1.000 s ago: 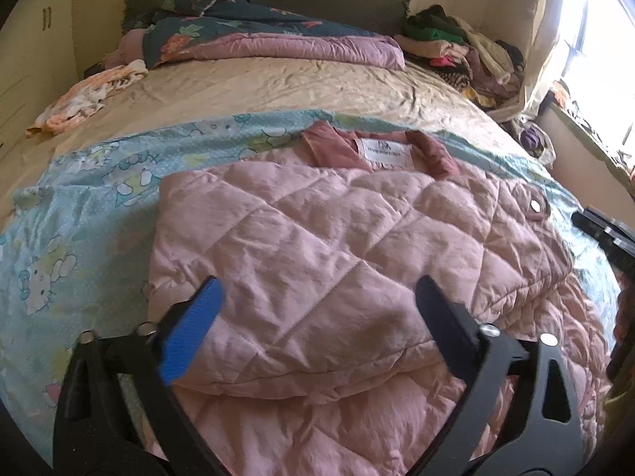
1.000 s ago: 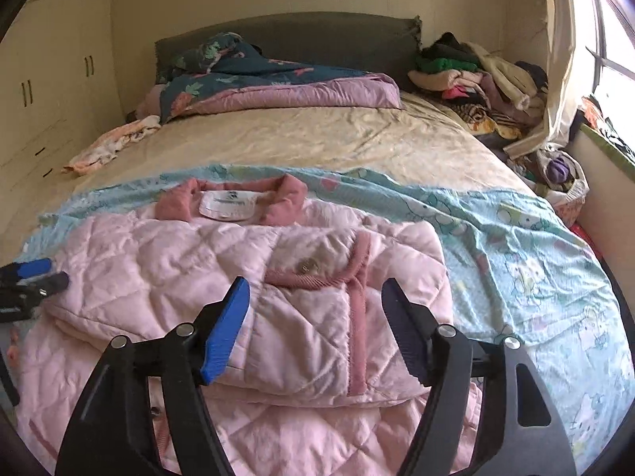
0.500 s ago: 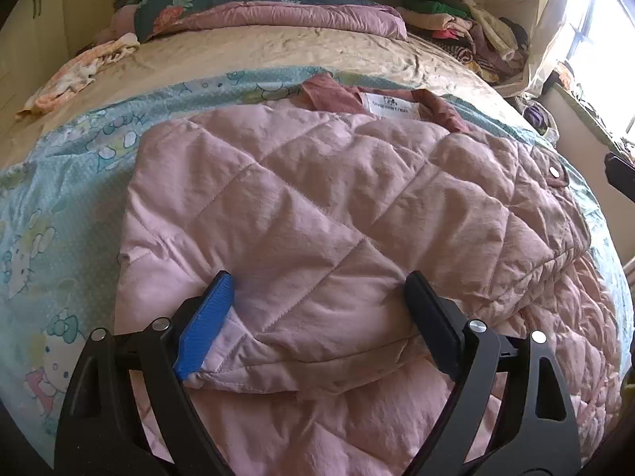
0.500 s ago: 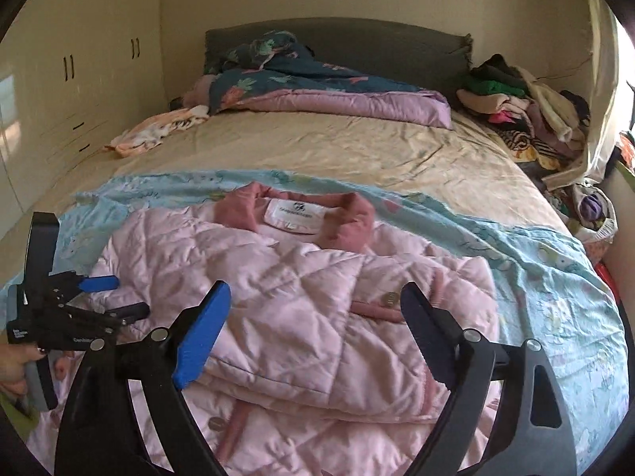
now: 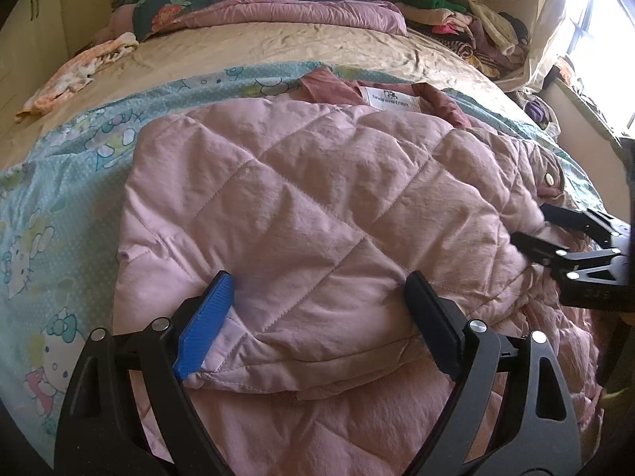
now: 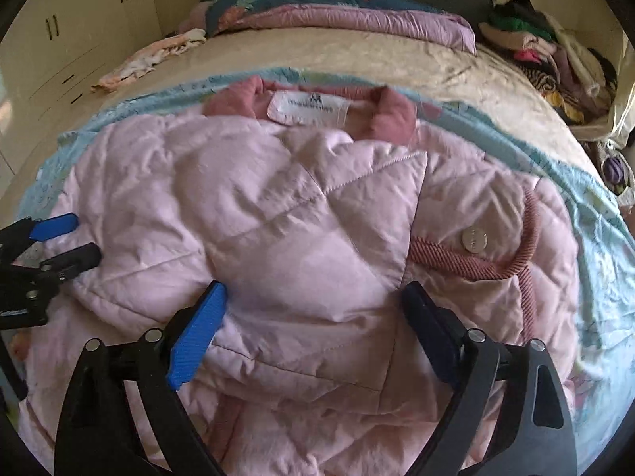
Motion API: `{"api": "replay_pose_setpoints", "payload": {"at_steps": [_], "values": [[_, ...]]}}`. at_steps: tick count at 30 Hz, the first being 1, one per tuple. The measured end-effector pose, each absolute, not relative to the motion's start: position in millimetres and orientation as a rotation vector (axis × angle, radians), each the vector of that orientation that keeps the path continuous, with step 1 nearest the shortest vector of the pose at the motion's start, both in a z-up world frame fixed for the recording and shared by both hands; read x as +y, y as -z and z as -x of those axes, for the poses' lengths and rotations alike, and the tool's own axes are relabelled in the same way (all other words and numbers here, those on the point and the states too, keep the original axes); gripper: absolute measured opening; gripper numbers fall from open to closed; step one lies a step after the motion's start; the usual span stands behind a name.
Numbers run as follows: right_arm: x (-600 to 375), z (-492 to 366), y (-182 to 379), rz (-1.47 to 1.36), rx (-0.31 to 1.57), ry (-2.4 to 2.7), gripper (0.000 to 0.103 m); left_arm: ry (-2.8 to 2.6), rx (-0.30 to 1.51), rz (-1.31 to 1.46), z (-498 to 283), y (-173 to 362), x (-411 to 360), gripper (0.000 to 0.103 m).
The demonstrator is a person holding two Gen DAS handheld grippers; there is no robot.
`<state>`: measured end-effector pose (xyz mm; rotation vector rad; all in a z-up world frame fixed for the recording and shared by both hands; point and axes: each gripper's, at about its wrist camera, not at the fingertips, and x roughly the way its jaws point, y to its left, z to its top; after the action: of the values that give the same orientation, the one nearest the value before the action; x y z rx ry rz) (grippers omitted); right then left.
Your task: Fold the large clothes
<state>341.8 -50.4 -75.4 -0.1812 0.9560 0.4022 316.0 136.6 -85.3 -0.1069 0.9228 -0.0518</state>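
Note:
A pink quilted jacket [image 5: 317, 214] lies on the bed, sides folded inward, its darker pink collar and white label [image 5: 391, 99] at the far end. My left gripper [image 5: 317, 309] is open, its fingers resting on the jacket's left folded flap near the lower edge. My right gripper [image 6: 313, 317] is open over the jacket's [image 6: 301, 218] right folded part, next to a ribbed pink trim and snap button [image 6: 474, 241]. Each gripper shows in the other's view: the right one [image 5: 532, 230], the left one [image 6: 75, 238]. Neither grips cloth.
A light blue cartoon-print sheet [image 5: 59, 206] lies under the jacket on the beige bed [image 5: 278, 47]. A folded purple and floral quilt [image 5: 278, 8] sits at the headboard. A pile of clothes [image 5: 468, 23] is at the far right, a small garment [image 5: 75, 75] at the far left. Cupboards [image 6: 59, 39] stand left.
Both grippers have moved down and closer onto the jacket, which now fills both views. The right gripper has come in over the jacket's right side.

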Motion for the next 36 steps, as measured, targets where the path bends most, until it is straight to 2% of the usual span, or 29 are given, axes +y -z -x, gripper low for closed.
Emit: {"api": "replay_pose_setpoints", "payload": {"at_steps": [17, 24, 36], "values": [[-54.5, -330.8, 88.8, 0.139, 0.903, -0.354, 0.093, 0.049, 0.937, 0.119, -313.1, 78.4, 134.9, 0.081], [-60.1, -320.7, 85.8, 0.118, 0.910, -0.343, 0.093, 0.077, 0.930, 0.148, -302.2, 65.1, 129.1, 0.091], [-69.9, -296.8, 79.8, 0.076, 0.923, -0.329, 0.095, 0.062, 0.907, 0.228, -277.3, 58.5, 138.8, 0.093]]}}
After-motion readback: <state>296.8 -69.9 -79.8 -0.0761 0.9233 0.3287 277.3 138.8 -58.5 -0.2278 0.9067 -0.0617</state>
